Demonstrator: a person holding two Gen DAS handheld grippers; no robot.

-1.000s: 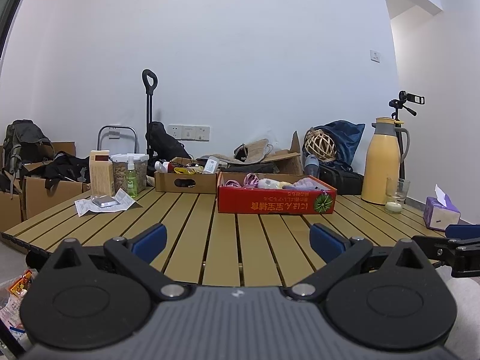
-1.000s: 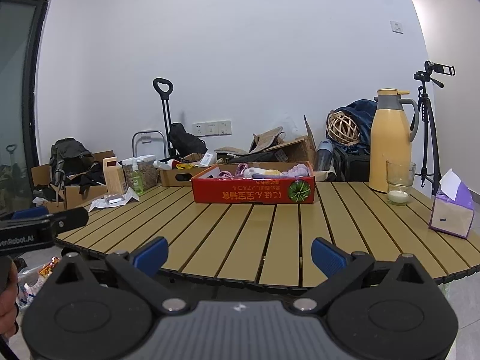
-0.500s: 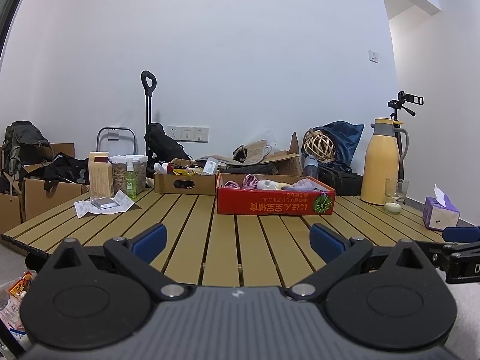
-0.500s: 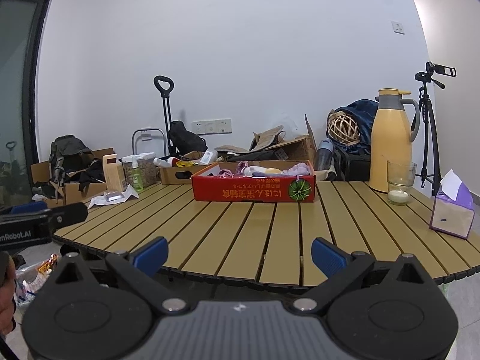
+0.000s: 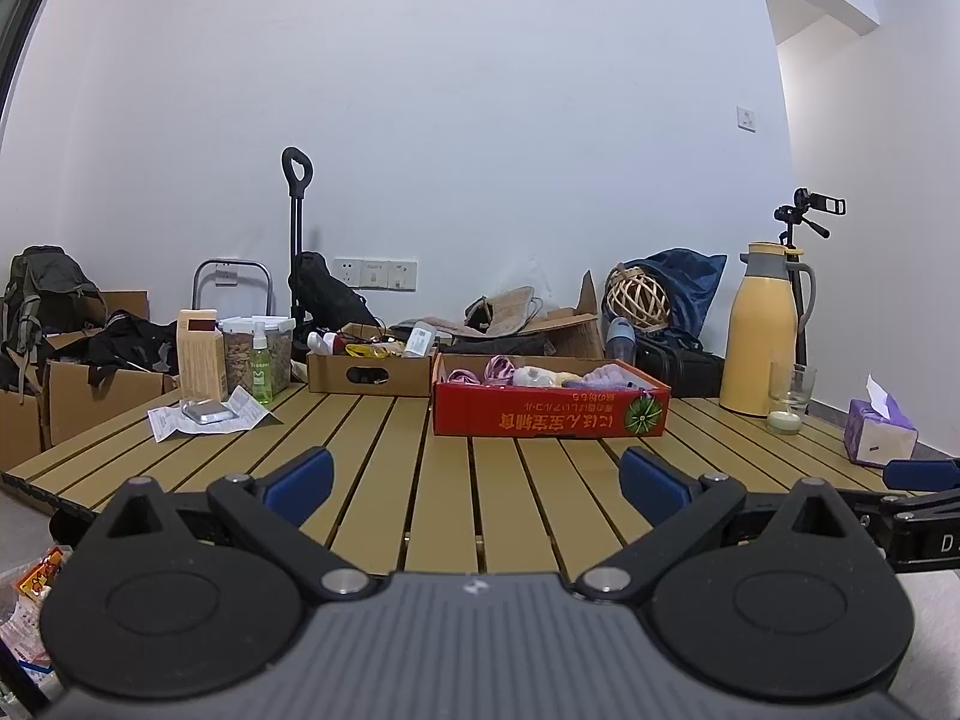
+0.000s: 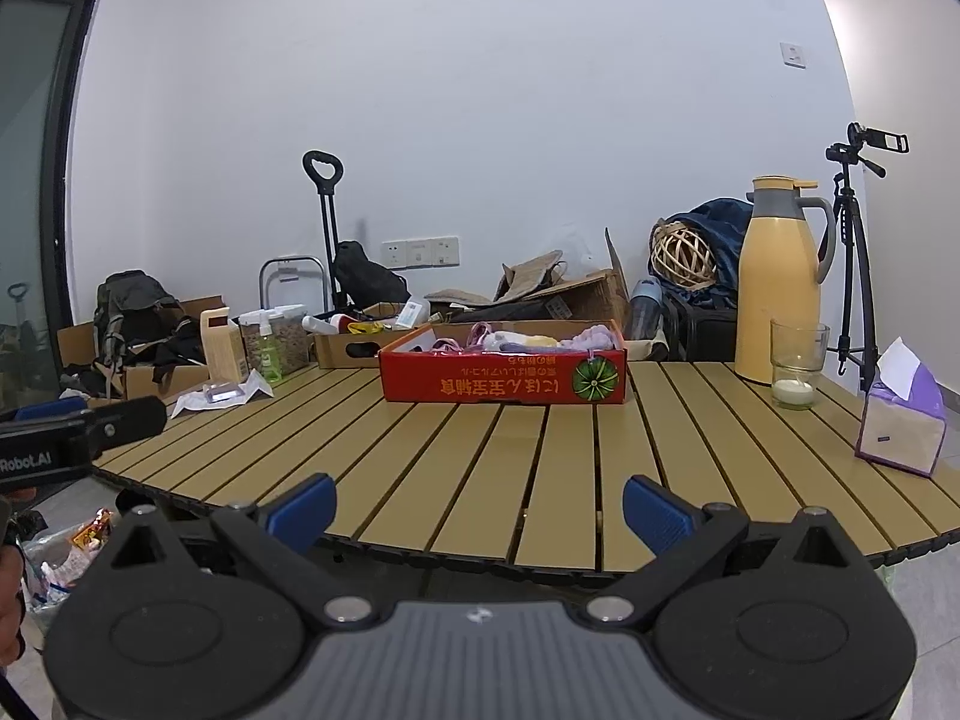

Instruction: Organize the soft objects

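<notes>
Box [image 5: 549,414] mid-table [image 5: 384,480], flask [image 5: 765,330] right, paper [image 5: 207,420] left.

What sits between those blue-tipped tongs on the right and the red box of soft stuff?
Nothing: only bare wooden slats of the table lie between the open right tongs and the red box, as the right wrist view shows.

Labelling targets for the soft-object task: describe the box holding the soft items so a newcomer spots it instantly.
On the slatted wooden table, look mid-table toward the far edge. The red cardboard box sits there, open-topped, with pink, white and purple soft items inside. Unlike the plain brown box to its left, it is red with yellow lettering and a green melon picture.
</notes>
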